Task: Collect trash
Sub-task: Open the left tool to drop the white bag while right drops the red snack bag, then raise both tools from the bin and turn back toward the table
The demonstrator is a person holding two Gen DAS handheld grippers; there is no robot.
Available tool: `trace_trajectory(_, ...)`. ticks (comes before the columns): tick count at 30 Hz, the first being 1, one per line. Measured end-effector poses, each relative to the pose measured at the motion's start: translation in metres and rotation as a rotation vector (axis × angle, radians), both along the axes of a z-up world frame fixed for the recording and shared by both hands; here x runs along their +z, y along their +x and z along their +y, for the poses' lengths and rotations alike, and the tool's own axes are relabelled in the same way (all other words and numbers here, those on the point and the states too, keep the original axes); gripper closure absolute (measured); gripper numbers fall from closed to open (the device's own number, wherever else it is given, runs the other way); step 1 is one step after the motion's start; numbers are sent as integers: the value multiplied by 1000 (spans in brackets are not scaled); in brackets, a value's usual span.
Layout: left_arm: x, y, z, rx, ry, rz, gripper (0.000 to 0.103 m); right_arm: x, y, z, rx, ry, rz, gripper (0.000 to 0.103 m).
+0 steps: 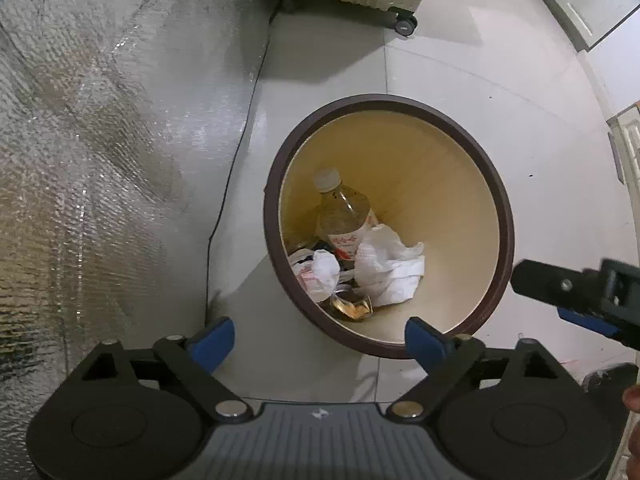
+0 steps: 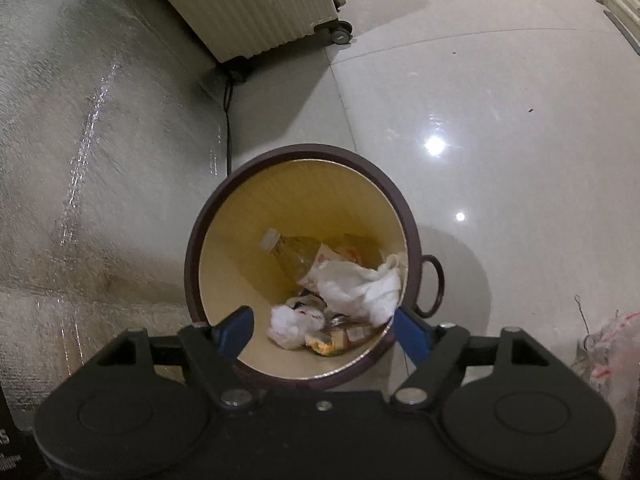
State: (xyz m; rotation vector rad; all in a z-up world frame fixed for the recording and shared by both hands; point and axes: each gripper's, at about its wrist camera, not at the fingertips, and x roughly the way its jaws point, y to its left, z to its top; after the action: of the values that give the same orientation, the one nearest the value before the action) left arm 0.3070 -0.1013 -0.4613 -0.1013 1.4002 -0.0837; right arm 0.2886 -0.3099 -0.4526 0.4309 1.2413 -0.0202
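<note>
Round brown-rimmed trash bin (image 1: 505, 216) on glossy pale tiled floor (image 1: 460, 76), beside a silver foil mat (image 1: 100, 140) on the left.
Inside the bin lie a clear plastic bottle (image 1: 345, 212) and crumpled white tissues (image 1: 386, 272). Left gripper (image 1: 320, 338) and right gripper (image 2: 325, 330) hover above, jaws spread, empty.

Bin (image 1: 507, 216) mouth open, trash low (w/ bottle (image 1: 344, 216)); heater (image 2: 256, 8) behind.
</note>
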Motion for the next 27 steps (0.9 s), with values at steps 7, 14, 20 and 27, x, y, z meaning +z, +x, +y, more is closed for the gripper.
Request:
trace_trajectory(7,6,-2,2,-7,27,-1,2,5,-7,-1,8,-4,15,25)
trace_trajectory(14,18,-6,8,-22,50,-7,0,15,-20,-6,16,-29,2,23)
trace_trajectory(20,31,-11,12,-30,64,-26,0,28,-29,-11,27,-54,-29,16)
trace_trajectory(27,52,-19,14,-45,71,-66,0,45,-41,-12,35,-119,-74,0)
